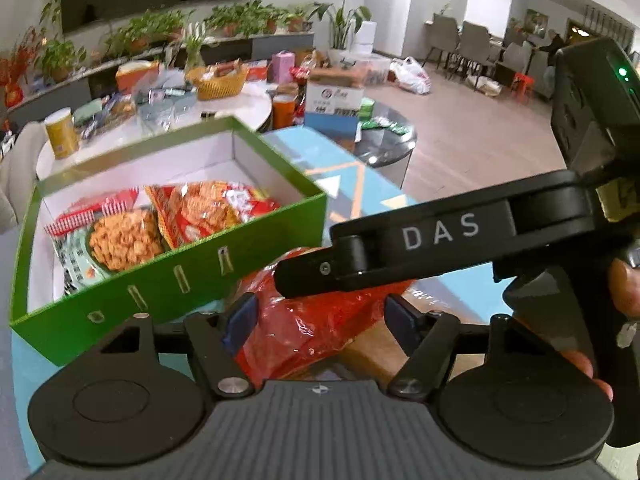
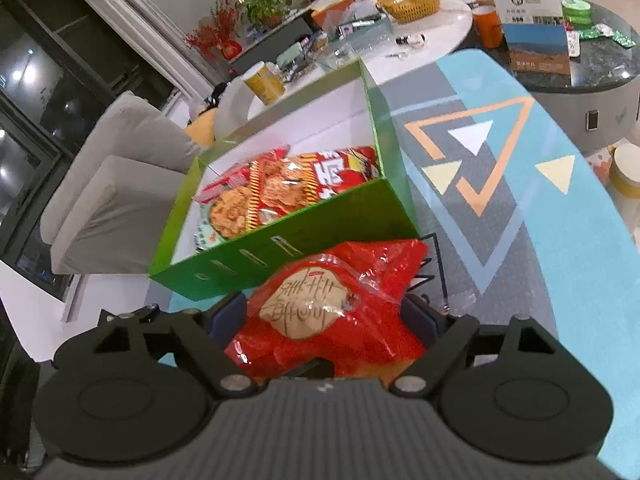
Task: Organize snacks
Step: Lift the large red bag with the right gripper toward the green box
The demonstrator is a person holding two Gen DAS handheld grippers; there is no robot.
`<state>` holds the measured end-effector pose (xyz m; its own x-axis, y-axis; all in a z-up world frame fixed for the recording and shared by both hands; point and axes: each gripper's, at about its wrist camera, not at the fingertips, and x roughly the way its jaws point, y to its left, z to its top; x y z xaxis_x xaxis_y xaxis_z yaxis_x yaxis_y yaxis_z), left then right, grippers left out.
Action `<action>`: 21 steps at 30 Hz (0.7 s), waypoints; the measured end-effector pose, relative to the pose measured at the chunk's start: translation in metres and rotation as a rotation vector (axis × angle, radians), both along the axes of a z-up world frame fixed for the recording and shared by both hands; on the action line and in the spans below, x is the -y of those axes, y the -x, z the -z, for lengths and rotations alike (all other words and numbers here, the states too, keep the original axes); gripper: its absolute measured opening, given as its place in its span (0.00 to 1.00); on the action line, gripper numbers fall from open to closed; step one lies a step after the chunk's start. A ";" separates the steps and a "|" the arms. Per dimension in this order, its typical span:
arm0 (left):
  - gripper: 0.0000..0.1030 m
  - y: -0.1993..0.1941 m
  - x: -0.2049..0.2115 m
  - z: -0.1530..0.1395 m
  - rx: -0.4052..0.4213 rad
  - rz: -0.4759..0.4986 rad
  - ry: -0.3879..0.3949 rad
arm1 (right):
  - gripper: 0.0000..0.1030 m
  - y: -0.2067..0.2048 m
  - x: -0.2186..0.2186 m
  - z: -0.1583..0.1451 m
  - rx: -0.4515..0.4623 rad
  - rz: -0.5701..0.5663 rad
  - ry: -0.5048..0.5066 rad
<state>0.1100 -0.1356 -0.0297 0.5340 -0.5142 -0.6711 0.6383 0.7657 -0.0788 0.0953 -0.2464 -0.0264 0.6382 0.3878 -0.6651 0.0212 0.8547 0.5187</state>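
Note:
A red snack bag (image 2: pixel 340 320) with a round tan label lies in front of the green box (image 2: pixel 280 248). My right gripper (image 2: pixel 322 312) is shut on it, a blue pad pressing each side. In the left wrist view the same red bag (image 1: pixel 312 328) sits between the pads of my left gripper (image 1: pixel 320 312), which touch it on both sides. The right gripper's black finger (image 1: pixel 320 276) crosses over the bag from the right, held by a hand (image 1: pixel 624 288). The green box (image 1: pixel 168 280) is open and holds several snack packets (image 1: pixel 124 240).
The box and bag rest on a blue patterned tabletop (image 2: pixel 520 200). Behind it is a cluttered white round table (image 1: pixel 240 108) with a yellow can (image 1: pixel 60 132) and a wicker basket (image 2: pixel 412 0). A grey armchair (image 2: pixel 120 184) stands left, a dark round table (image 2: pixel 600 60) right.

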 end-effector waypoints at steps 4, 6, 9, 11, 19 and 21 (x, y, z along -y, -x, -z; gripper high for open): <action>0.64 0.016 -0.002 -0.018 0.051 0.006 0.001 | 0.60 0.017 -0.005 -0.024 0.058 -0.001 0.013; 0.64 0.022 -0.006 -0.027 0.059 0.006 0.020 | 0.60 0.025 -0.008 -0.036 0.084 -0.001 0.021; 0.57 0.033 -0.010 -0.042 0.081 0.049 0.072 | 0.60 0.034 -0.014 -0.052 0.136 -0.024 0.008; 0.49 0.041 -0.010 -0.053 0.106 0.059 0.082 | 0.60 0.038 -0.018 -0.061 0.164 -0.064 -0.050; 0.70 0.041 -0.025 -0.059 0.160 -0.012 0.042 | 0.60 0.045 -0.022 -0.082 0.257 -0.040 0.105; 0.70 0.030 -0.034 -0.050 0.113 -0.067 0.044 | 0.60 0.041 -0.008 -0.071 0.208 -0.001 0.125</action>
